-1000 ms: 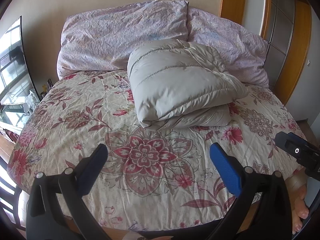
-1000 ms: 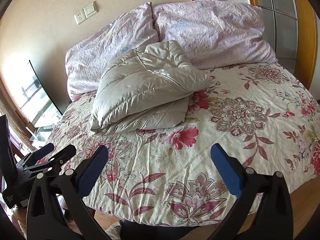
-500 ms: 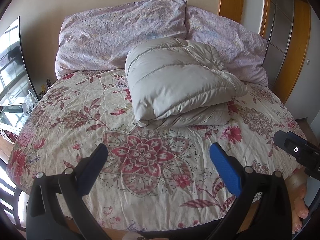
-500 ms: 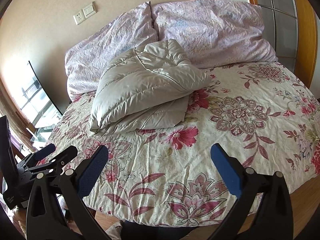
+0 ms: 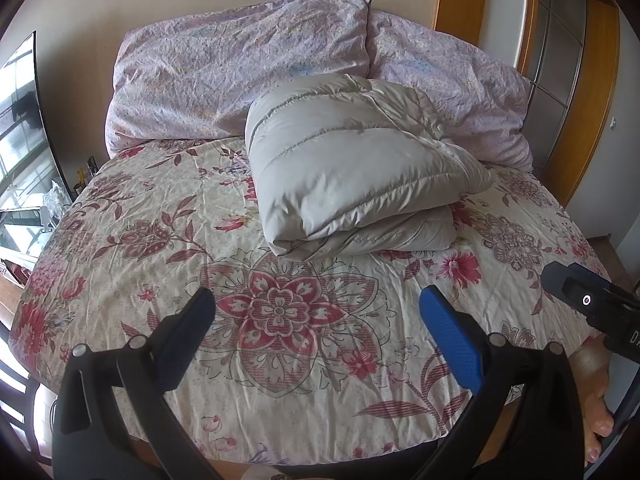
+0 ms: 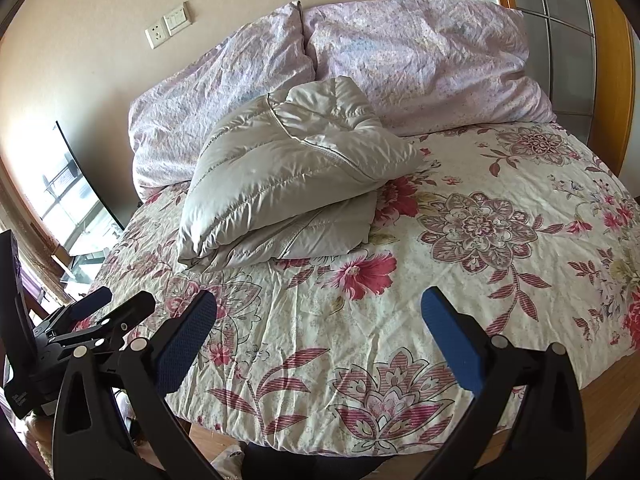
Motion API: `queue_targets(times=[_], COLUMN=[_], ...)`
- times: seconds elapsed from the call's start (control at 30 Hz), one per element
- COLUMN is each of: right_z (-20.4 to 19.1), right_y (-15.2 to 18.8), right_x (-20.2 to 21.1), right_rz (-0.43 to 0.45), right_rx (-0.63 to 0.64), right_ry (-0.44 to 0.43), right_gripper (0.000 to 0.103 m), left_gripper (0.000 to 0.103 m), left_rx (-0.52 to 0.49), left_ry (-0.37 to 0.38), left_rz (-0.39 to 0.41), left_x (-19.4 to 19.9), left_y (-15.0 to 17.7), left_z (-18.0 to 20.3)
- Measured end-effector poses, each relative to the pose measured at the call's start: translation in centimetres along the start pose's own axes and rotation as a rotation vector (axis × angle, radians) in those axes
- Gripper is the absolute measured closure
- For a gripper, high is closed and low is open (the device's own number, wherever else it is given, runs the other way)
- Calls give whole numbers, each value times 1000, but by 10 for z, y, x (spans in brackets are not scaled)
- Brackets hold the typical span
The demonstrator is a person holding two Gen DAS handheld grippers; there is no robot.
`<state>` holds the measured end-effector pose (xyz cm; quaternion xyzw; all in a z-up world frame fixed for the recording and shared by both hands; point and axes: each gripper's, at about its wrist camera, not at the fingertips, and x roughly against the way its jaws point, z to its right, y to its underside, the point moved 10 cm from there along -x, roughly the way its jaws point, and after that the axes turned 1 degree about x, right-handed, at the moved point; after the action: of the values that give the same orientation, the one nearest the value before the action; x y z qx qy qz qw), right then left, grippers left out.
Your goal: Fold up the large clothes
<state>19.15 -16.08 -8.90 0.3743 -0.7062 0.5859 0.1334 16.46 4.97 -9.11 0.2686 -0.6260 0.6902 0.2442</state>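
- left gripper (image 5: 316, 312) gapes wide, holding nothing, above the bed (image 5: 132, 280).
- right gripper (image 6: 318, 312) likewise wide and empty.
- folded grey puffer jacket (image 5: 352, 176) lies on the bed against the pillows (image 5: 240, 76).

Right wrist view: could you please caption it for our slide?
Folded grey quilted down jacket resting on the floral bedspread, both open blue-padded tongs withdrawn.

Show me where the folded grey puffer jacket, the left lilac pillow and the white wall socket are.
folded grey puffer jacket (image 5: 352, 176), left wrist view, middle of its top layer
left lilac pillow (image 5: 236, 68), left wrist view, centre of its face
white wall socket (image 6: 157, 37), right wrist view, centre of its plate
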Motion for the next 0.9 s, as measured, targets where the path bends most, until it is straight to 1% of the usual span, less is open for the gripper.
queue_targets(times=[0.9], right_z=[1], right_y=[-1], right_x=[-5], right_rz=[-5], right_rx=[0], right_ry=[-1], right_gripper=[1], left_gripper=[2], left_rx=[-2], left_ry=[5], left_rz=[7], left_x=[-2], left_y=[-5], left_z=[3])
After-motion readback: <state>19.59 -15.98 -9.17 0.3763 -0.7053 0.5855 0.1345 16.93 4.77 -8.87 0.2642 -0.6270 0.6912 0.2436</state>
